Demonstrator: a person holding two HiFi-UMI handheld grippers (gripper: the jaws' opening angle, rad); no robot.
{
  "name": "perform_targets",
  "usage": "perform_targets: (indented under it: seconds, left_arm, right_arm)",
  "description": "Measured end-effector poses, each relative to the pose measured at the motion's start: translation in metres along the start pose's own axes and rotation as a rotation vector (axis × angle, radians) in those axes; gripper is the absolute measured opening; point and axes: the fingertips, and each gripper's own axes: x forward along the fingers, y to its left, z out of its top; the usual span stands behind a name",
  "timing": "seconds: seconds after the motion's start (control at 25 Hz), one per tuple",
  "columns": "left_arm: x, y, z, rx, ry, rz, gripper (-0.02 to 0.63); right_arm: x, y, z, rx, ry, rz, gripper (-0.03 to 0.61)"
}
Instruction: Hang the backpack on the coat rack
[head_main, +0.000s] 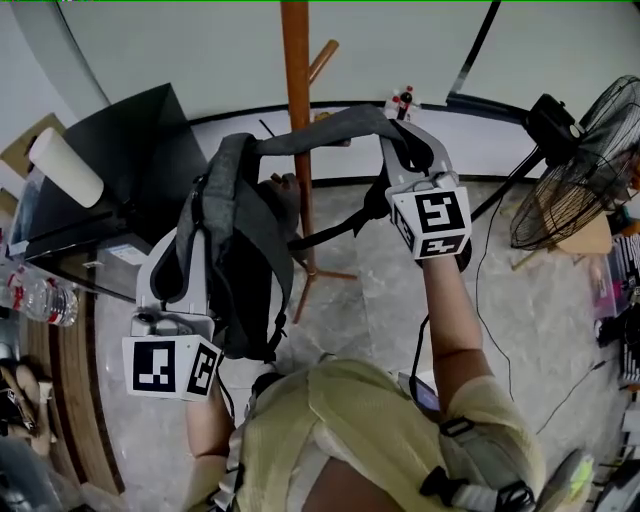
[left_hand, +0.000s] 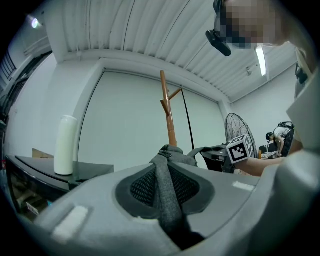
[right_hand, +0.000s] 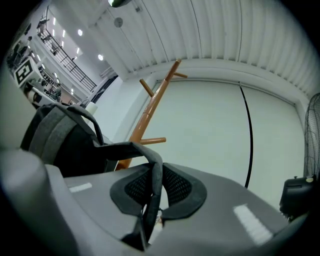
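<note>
A dark grey backpack (head_main: 243, 262) hangs in the air between my two grippers, in front of the wooden coat rack (head_main: 296, 120). My left gripper (head_main: 205, 215) is shut on one of its grey straps (left_hand: 167, 200), at the bag's left side. My right gripper (head_main: 408, 155) is shut on the other strap (right_hand: 150, 200), which stretches from the bag across the pole (right_hand: 150, 112) to the right. The rack's pegs (right_hand: 176, 75) stick out near its top. The pole (left_hand: 169, 115) stands beyond the bag in the left gripper view.
A dark table (head_main: 120, 175) with a white roll (head_main: 65, 167) stands at the left, a plastic bottle (head_main: 40, 297) near it. A floor fan (head_main: 580, 175) stands at the right, with cables across the floor. The rack's feet (head_main: 315, 285) spread below the bag.
</note>
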Motion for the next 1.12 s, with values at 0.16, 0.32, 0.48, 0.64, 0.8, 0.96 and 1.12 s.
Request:
perform_targets:
  seconds: [0.16, 0.32, 0.48, 0.64, 0.8, 0.96, 1.12]
  left_arm:
    - [0.007, -0.004, -0.005, 0.013, -0.001, 0.03, 0.061]
    - [0.01, -0.004, -0.018, 0.014, 0.004, 0.056, 0.063]
    - [0.011, -0.005, -0.035, 0.0, 0.012, 0.065, 0.061]
    - [0.006, -0.005, -0.048, -0.022, -0.004, 0.077, 0.061]
    - [-0.003, -0.006, -0.055, -0.042, -0.016, 0.094, 0.062]
    - [-0.01, -0.006, -0.068, -0.044, -0.021, 0.094, 0.063]
    - [-0.014, -0.01, -0.085, -0.049, -0.022, 0.088, 0.063]
  right_arm:
    - [0.011, -0.005, -0.015, 0.046, 0.016, 0.031, 0.037]
    - [0.02, 0.0, -0.034, 0.092, 0.037, 0.065, 0.037]
    - [0.024, 0.006, -0.048, 0.14, 0.057, 0.084, 0.037]
    - [0.024, 0.015, -0.053, 0.174, 0.051, 0.1, 0.037]
    - [0.019, 0.027, -0.054, 0.185, 0.033, 0.123, 0.037]
    - [0.018, 0.038, -0.055, 0.193, 0.024, 0.125, 0.037]
    - [0.017, 0.043, -0.056, 0.202, 0.02, 0.129, 0.038]
